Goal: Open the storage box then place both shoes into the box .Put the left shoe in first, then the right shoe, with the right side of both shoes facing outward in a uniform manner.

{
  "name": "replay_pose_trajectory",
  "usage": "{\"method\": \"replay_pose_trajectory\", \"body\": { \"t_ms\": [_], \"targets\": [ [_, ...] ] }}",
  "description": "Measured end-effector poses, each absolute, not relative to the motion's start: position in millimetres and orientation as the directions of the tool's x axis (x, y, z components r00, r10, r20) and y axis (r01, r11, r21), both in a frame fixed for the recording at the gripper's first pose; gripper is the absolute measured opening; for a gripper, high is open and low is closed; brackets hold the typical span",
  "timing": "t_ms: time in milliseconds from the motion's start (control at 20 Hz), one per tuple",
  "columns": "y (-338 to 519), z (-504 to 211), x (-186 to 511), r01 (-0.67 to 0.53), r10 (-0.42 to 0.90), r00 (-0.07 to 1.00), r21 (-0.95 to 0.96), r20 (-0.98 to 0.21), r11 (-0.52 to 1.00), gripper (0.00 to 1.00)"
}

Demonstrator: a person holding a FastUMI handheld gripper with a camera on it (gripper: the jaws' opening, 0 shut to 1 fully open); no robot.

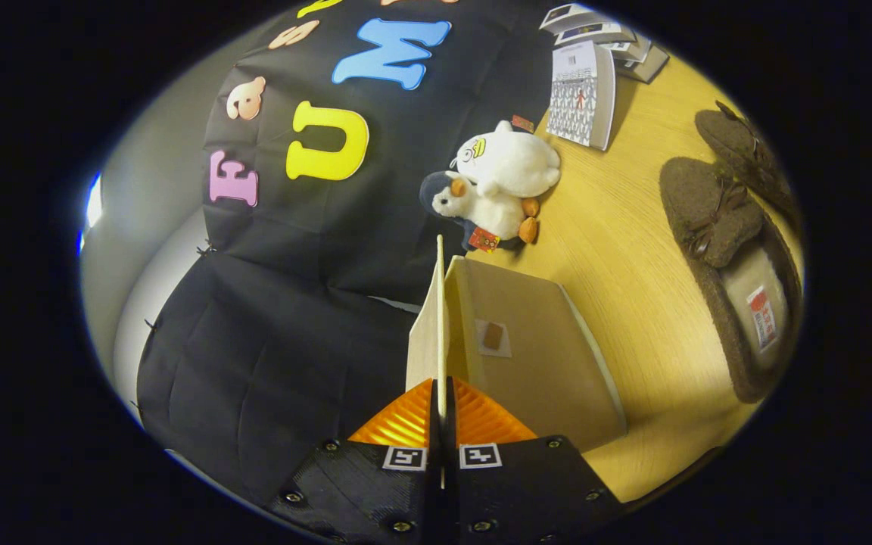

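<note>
Here we are on the opening step: our tool [440, 405] is pinched closed on the thin lid [427, 333] of the storage box [534, 356], held edge-on and raised. The tool is rolled sideways, so the desk [618, 250] runs up beside it. Next we judge the lid must swing fully back before we fetch the shoes [735, 257], lying well apart beyond the box.

2 plush toys [498, 185] lie stacked on wooden table [625, 250], by booth wall. Booklets [583, 94] stand near, more behind.
</note>
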State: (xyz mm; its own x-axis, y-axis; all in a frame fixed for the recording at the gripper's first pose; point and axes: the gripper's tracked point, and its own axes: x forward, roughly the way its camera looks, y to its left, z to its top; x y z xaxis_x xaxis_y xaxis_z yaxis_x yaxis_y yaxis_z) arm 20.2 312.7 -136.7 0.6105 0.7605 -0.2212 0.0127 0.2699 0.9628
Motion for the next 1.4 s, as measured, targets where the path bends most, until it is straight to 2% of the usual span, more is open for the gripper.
{"method": "replay_pose_trajectory", "body": {
  "t_ms": [500,850,1350,1400],
  "targets": [
    [350,-46,12,-0.103,0.769,0.618,0.953,-0.164,0.286,0.01],
    [407,4,-3,-0.226,0.779,0.608,0.907,-0.154,0.356,0.02],
    [507,26,-33,-0.391,0.833,0.520,0.814,-0.189,0.429,0.02],
    [516,21,-37,-0.405,0.840,0.507,0.807,-0.194,0.431,0.05]
  ]
}}
